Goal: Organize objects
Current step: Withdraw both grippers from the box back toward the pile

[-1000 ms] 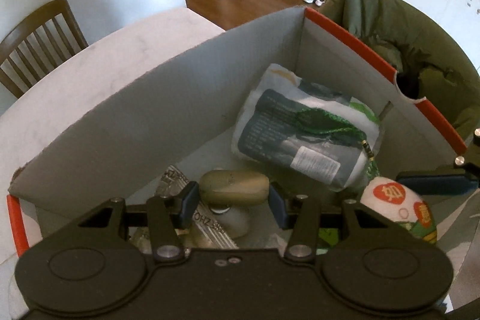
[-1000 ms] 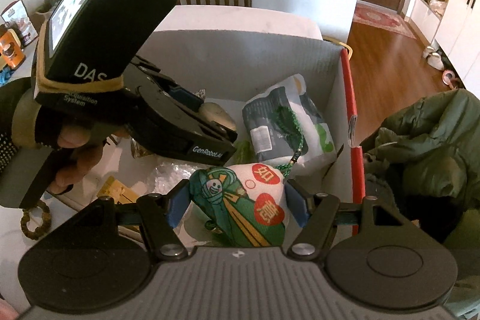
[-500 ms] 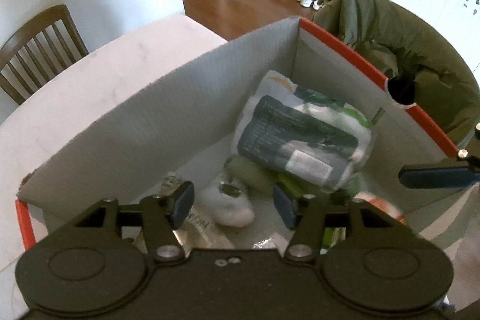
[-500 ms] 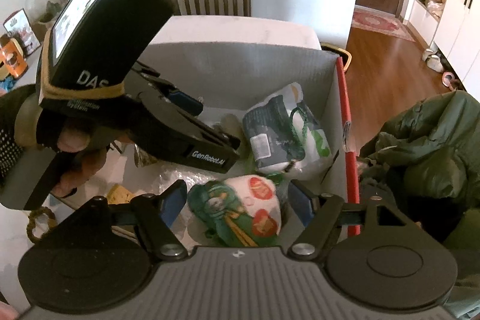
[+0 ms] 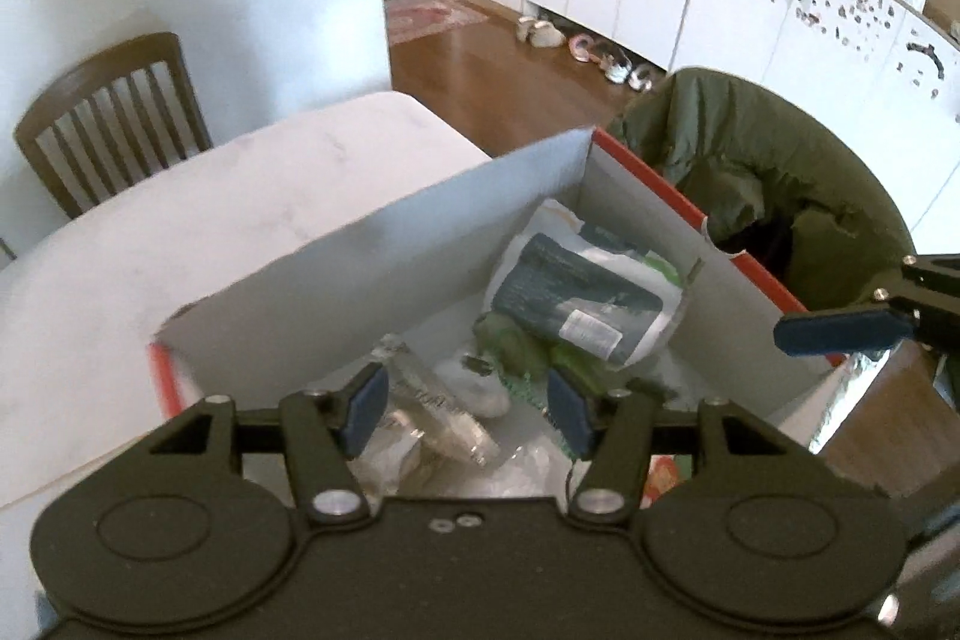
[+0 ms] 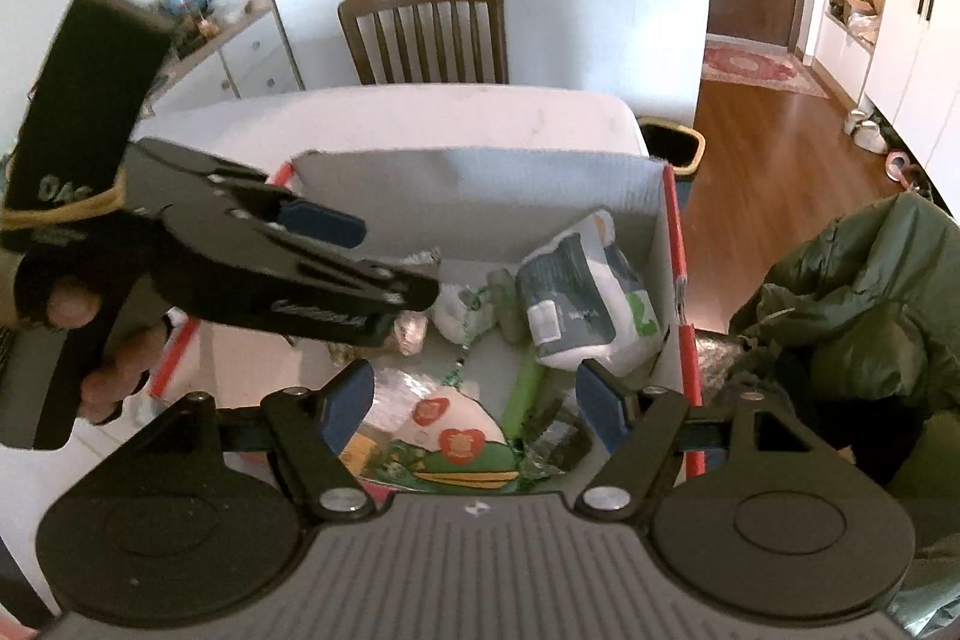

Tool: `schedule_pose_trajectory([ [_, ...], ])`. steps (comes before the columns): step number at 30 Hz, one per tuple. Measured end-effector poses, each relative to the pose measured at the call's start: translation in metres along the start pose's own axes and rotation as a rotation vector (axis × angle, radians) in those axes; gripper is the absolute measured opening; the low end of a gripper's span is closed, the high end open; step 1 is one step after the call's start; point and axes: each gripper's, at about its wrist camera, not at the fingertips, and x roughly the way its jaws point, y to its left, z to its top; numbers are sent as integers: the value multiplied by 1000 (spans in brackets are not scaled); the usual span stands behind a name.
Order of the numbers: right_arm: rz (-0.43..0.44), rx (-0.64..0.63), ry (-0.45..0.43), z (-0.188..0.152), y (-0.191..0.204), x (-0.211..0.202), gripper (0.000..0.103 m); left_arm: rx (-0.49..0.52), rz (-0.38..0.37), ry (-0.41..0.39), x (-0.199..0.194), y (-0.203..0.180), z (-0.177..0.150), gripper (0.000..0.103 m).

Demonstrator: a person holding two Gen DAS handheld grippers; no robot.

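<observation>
**Both tongs empty above a filled box**

The left tongs hover over the near end of the box, jaws apart with nothing between them. The right tongs hang above the box's other side, also spread wide and holding nothing. Neither touches any item.

The box sits on the white worktop, near its corner. Inside, a grey-and-white packet leans against the far right wall. Beside it lie a small white pouch and a green bundle; a crinkled clear wrapper lies nearer the left tongs. In the right wrist view a white-and-green bag with red hearts rests at the near end of the box, directly under the right tongs, next to a green stick. A green jacket is draped over a seat just beside the box's red-edged wall.

Judging from the open jaws and the goods already lying in the box, the step in hand looks like the pause after a drop. The next move probably calls for finding another loose item outside the box; none shows clearly in these views, so the tongs would need to swing away from the box and search the worktop. Whether anything remains to gather cannot be told.
</observation>
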Motion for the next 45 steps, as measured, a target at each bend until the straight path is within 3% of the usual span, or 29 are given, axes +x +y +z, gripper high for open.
schedule_pose_trajectory([
  [19,58,-12,-80,-6,90,-43,77,-82,28,-152,-114,57,-69,65],
  [24,75,16,-88,-8,124,-41,77,-99,26,-170,-134,83,-90,75],
  [32,91,27,-101,-14,170,-35,80,-93,50,-190,-152,123,-118,86],
  [38,86,16,-87,-23,203,-24,81,-83,68,-207,-160,148,-136,102],
  [45,72,8,-55,-37,233,-8,81,-112,74,-203,-160,181,-158,102],
])
